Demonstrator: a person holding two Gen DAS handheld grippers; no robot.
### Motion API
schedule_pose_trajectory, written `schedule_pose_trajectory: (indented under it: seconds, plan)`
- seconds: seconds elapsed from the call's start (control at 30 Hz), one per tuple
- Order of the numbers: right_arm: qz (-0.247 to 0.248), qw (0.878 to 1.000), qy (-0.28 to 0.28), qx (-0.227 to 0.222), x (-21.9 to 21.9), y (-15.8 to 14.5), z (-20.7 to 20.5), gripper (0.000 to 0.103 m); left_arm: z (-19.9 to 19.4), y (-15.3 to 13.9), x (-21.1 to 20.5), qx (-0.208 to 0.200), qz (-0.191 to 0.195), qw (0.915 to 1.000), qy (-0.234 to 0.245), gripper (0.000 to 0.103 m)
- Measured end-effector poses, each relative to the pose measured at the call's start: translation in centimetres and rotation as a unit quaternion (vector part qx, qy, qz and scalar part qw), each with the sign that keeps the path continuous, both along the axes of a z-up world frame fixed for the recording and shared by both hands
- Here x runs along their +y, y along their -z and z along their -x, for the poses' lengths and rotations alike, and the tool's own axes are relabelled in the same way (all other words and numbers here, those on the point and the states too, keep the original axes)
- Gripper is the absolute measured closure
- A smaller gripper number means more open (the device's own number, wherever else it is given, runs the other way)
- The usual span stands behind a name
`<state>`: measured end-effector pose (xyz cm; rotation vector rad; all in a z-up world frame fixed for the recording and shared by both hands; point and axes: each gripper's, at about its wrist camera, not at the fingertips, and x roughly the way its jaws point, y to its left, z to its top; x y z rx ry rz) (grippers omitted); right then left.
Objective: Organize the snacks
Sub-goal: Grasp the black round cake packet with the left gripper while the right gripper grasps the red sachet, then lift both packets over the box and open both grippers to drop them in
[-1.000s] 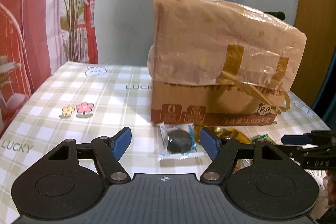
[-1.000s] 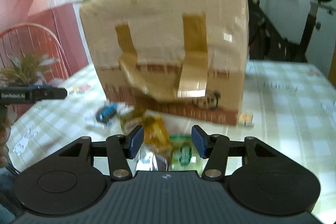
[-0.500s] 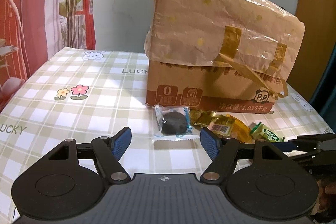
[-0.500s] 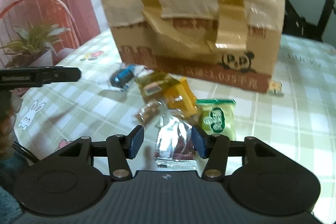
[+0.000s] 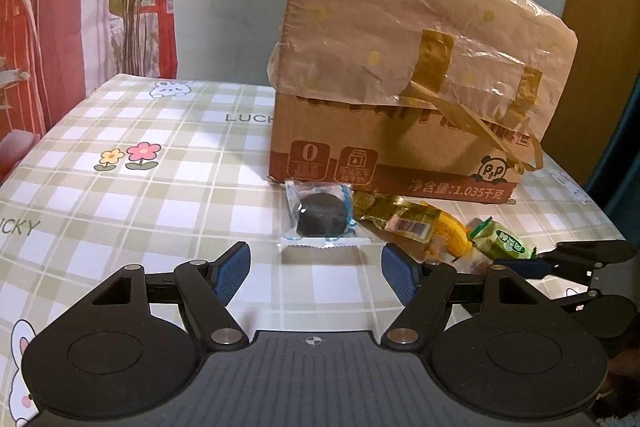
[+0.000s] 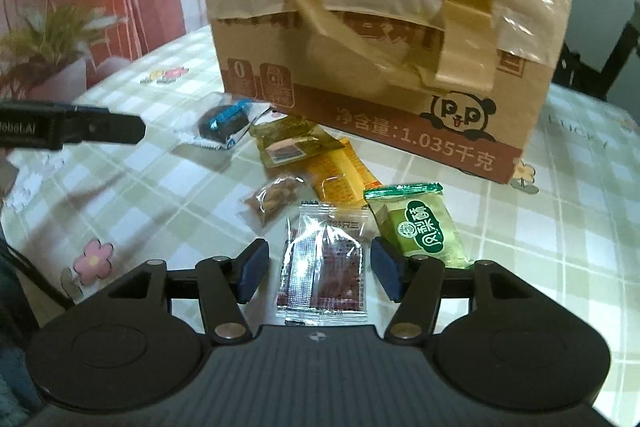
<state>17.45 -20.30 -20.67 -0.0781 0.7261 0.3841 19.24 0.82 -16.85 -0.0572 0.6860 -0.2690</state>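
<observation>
Left gripper (image 5: 316,273): we see its jaws spread wide and empty, the clear-wrapped dark round cookie (image 5: 322,215) lying on the checked tablecloth (image 5: 140,211) just ahead of them.
Right gripper (image 6: 319,269): our jaws are opening, the silver-and-red packet (image 6: 324,267) between the pads, untouched.
Right view only: that packet, a small bag of nuts (image 6: 272,199), and an orange packet (image 6: 342,175).
Both views: the green packet (image 6: 424,231), an olive-gold packet (image 6: 290,143), and the cardboard box (image 6: 380,79) behind the snacks.
</observation>
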Motion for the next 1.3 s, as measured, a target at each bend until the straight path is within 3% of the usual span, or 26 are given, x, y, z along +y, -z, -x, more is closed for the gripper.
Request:
schedule_pose_trajectory:
  seconds: [0.07, 0.17, 0.53, 0.87, 0.9, 0.93, 0.97, 1.3]
  plan:
    - [-0.001, 1.0, -0.008, -0.005, 0.1, 0.0, 0.2, 0.055, 0.0, 0.1, -0.1, 0.0, -0.001, 1.0, 0.003, 0.028]
    - [-0.006, 1.0, -0.002, -0.005, -0.2, -0.1, 0.2, 0.06, -0.2, 0.0, 0.0, 0.001, -0.001, 1.0, 0.0, 0.028]
    - [-0.028, 0.998, 0.03, -0.056, -1.9, -1.8, 0.4, 0.061, -5.4, 0.7, -1.9, 0.006, -0.003, 1.0, 0.004, 0.028]
    - [-0.035, 0.996, 0.053, -0.061, -3.3, -2.1, 0.4, 0.061, -9.4, 3.4, -3.3, 0.042, -0.03, 0.9986, -0.004, 0.028]
    - [-0.036, 0.996, 0.054, -0.06, -3.4, -2.0, 0.4, 0.061, -9.3, 3.5, -3.2, 0.042, -0.031, 0.9986, -0.002, 0.033]
    - [-0.036, 0.996, 0.054, -0.058, -3.4, -2.0, 0.4, 0.061, -9.1, 3.5, -3.1, 0.039, -0.032, 0.9987, 0.002, 0.048]
    - [-0.036, 0.996, 0.054, -0.057, -3.4, -2.0, 0.4, 0.061, -8.7, 3.5, -3.0, 0.039, -0.032, 0.9987, 0.009, 0.051]
    - [-0.041, 0.997, 0.046, -0.051, -3.1, -1.8, 0.5, 0.061, -5.5, 2.0, -1.1, 0.03, -0.025, 0.999, 0.022, 0.053]
